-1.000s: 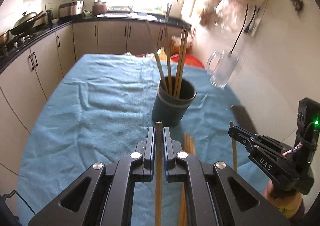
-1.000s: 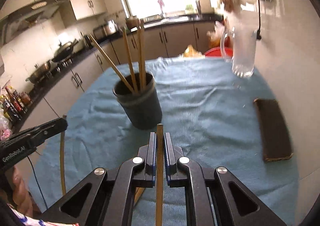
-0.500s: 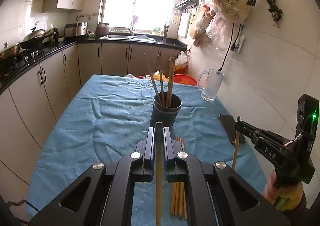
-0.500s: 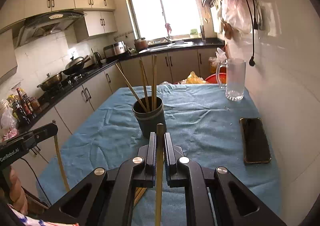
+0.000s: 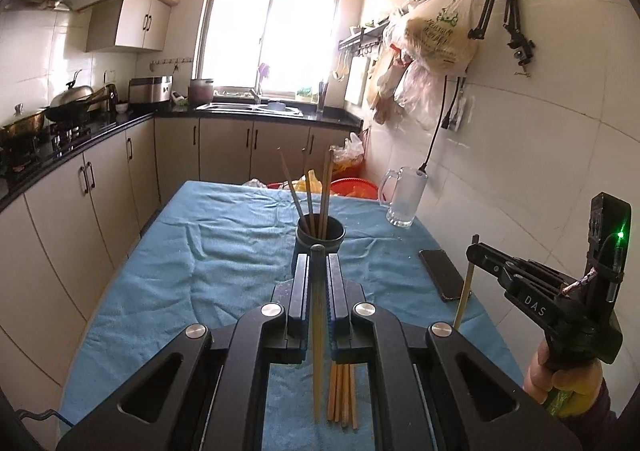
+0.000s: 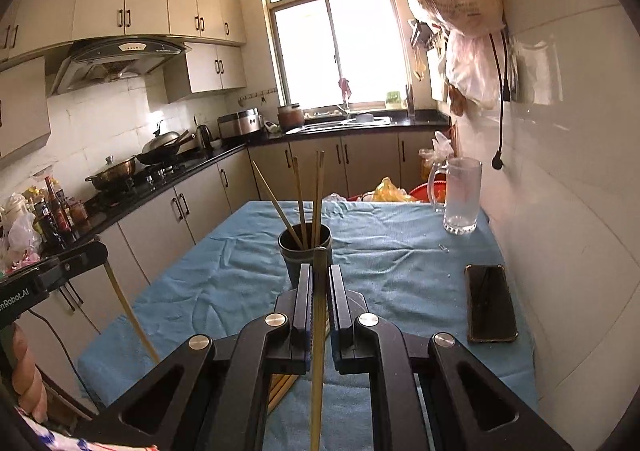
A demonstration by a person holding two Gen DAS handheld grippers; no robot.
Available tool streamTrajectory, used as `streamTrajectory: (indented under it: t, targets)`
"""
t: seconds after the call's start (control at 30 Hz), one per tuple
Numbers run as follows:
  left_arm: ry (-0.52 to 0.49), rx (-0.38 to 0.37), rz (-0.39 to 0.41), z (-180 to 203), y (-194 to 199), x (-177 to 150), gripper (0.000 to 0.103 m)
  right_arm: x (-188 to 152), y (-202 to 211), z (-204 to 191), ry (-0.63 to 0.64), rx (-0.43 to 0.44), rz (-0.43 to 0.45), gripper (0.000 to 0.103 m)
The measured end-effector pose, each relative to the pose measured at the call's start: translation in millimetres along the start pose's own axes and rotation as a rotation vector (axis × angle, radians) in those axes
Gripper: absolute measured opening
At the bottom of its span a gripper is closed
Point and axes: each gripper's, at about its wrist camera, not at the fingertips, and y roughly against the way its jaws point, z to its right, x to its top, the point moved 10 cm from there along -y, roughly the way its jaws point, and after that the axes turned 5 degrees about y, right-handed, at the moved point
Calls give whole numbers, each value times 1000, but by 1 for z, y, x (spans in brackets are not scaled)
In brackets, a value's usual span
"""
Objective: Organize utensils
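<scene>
I hold both tools up over the table with the blue cloth (image 5: 224,251), and both tilt a little down toward the dark round cup (image 5: 320,236) in the middle. My left black gripper (image 5: 319,267) has its jaws pressed tight on one thin wooden chopstick (image 5: 317,363). The stick runs up between the jaws and its tip pokes out on top. My right black gripper (image 6: 319,271) pinches a second wooden chopstick (image 6: 317,371) the same way. From the left camera I can see my right hand (image 5: 560,379) gripping the handle from below, off to the side of the table. The cup has a few long wooden sticks (image 6: 300,203) standing in it, leaning apart. A small bunch of loose brown chopsticks (image 5: 342,395) lies flat on the cloth, right under my left gripper. A black phone (image 6: 490,303) lies near the wall side, and a clear glass mug (image 6: 460,195) stands at the far corner.
</scene>
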Motion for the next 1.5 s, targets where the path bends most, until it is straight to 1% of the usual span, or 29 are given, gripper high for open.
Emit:
streamTrajectory:
  t: [0.13,0.3,0.47,0.6,0.73,0.83,1.03,1.1,1.2,1.33,1.4,1.5]
  targets:
    - [1,-4,4,1,-3,5,7,7,4,-2,12,0,19,7]
    - [31,-19,-7,-2,-9,15,7,21,3,0,16,-1,40,7]
    - [42,-21,8,-6,-15,36,7,44,-4,8,-2,-1,69,7]
    - [49,-31,46,-7,-21,65,7,68,-15,16,-26,0,100,7]
    - [51,-26,102,-9,-34,102,7,101,-35,23,-44,6,134,7]
    - [62,-19,122,-11,-52,127,7,126,-53,22,-43,6,155,7]
    - [101,-22,137,-15,-93,176,7,171,-93,15,-32,9,198,7]
    - [103,-19,152,-14,-107,192,7,181,-108,13,-36,10,206,7]
    - [101,-11,166,-10,-128,207,7,192,-133,13,-55,14,213,7]
    - [100,-7,148,-7,-158,211,7,197,-164,21,-68,-13,217,7]
    - [93,8,134,-8,-176,205,7,193,-181,27,-74,-30,205,7]
    - [78,38,100,-14,-201,190,7,175,-205,36,-108,-23,154,7]
